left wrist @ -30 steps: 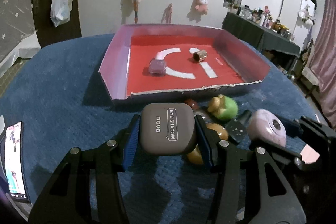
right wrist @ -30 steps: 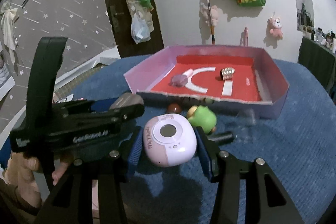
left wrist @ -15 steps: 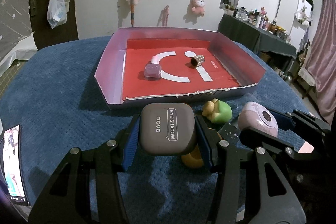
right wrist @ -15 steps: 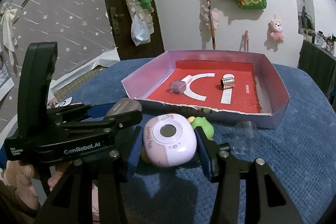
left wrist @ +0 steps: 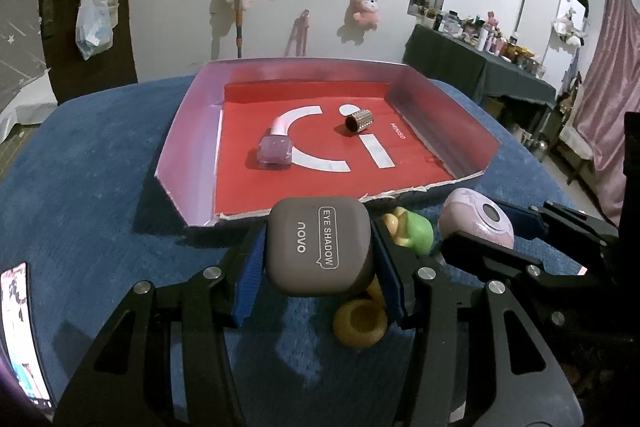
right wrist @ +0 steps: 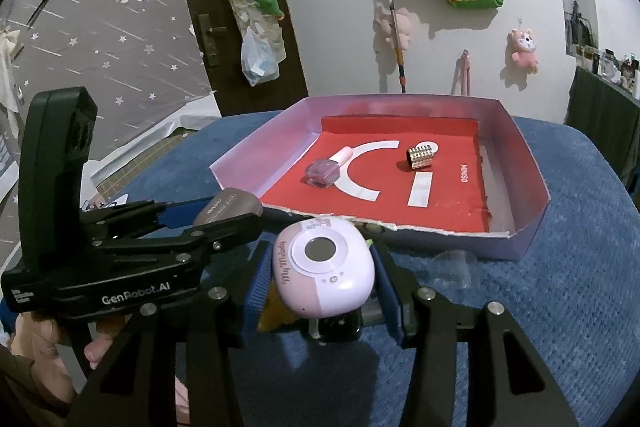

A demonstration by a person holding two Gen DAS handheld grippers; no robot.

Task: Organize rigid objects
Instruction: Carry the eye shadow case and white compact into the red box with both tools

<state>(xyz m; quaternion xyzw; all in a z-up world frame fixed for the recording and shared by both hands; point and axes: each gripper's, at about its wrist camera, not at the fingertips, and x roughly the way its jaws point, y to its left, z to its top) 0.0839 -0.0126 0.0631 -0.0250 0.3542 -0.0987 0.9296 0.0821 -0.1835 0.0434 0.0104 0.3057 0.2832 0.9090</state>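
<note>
Spread across the view, a blue cloth; on it, a shallow red-floored tray, holding a purple nail-polish bottle and a gold cap, well apart; just short of the tray's near edge, left gripper clamped on a taupe eye-shadow case; beside it, right gripper clamped on a pink compact; below them on the cloth, a green toy and a yellow ring.
</note>
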